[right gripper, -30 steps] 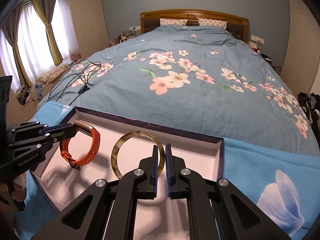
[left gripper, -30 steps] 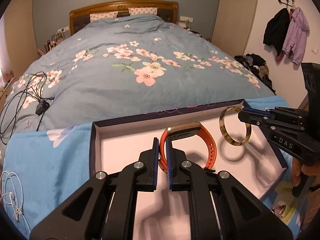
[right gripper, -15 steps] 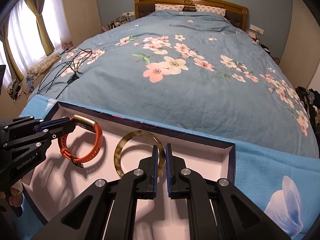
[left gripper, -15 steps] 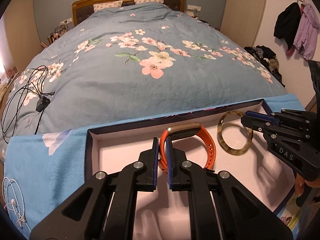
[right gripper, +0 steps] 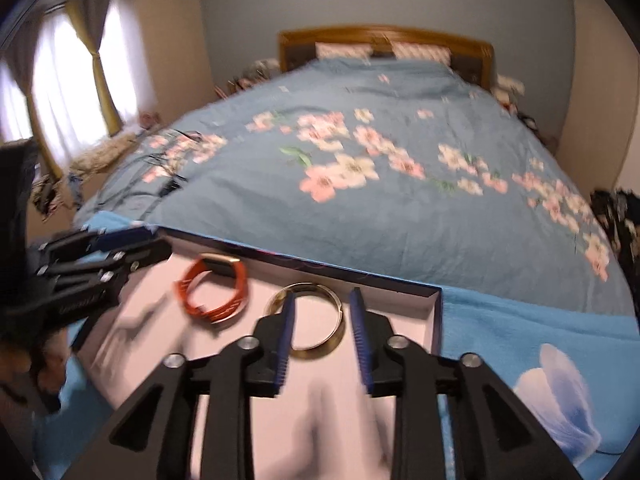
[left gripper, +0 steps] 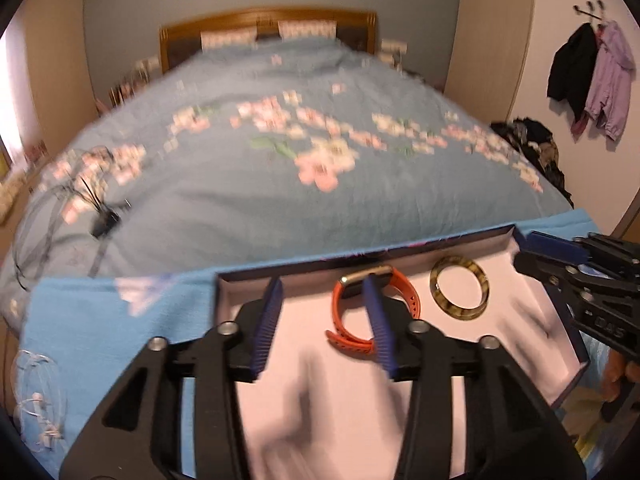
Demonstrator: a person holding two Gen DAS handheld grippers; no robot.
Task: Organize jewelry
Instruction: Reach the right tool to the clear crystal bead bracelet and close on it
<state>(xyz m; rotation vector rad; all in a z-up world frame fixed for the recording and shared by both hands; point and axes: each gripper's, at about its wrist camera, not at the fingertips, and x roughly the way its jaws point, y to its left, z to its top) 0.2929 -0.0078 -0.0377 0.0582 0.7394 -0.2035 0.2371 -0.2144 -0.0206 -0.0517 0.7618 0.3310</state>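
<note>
The orange band (left gripper: 374, 312) lies flat in the white box (left gripper: 224, 296), near the back wall. The brown ring (left gripper: 459, 294) lies just beside it in the same box, not touching. The left gripper (left gripper: 326, 320) is wide apart over the box and holds nothing. The right gripper (right gripper: 322, 336) is wide apart too, above the ring. The box sits on a blue blanket (right gripper: 520, 332) on the bed (right gripper: 360, 160).

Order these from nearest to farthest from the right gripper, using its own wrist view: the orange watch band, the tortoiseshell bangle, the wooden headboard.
1. Tortoiseshell bangle, just ahead of the right gripper, in the box.
2. Orange watch band, further left in the box.
3. Wooden headboard, far across the bed.
</note>
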